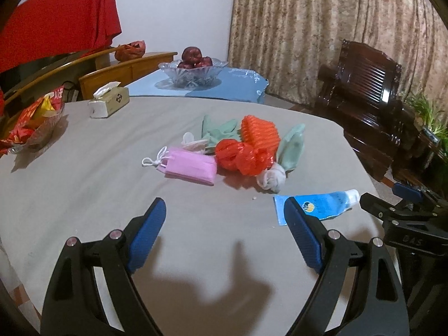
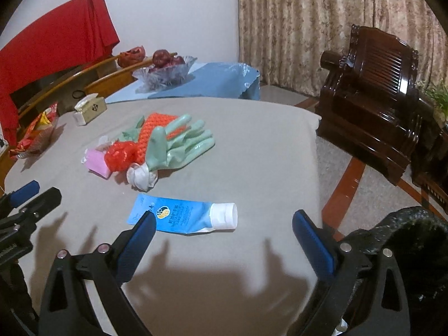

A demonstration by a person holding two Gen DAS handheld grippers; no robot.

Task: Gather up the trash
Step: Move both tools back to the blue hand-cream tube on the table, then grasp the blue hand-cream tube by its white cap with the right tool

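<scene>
A grey-clothed bench [image 1: 84, 184] is seen before curtains [image 1: 322, 28] and an armchair [image 2: 372, 95]; trash [image 1: 246, 151] is piled mid-bench. Both fingers are spread wide, empty: left [image 1: 224, 215], right [image 2: 224, 226].

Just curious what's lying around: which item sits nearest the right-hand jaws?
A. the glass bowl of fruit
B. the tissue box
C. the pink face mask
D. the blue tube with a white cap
D: the blue tube lies just ahead of the open right gripper.

Bare grey tabletop [image 1: 84, 184] lies open toward the trash pile [image 1: 238, 151]; only the blue tube [image 2: 184, 217] intervenes rightward.
</scene>
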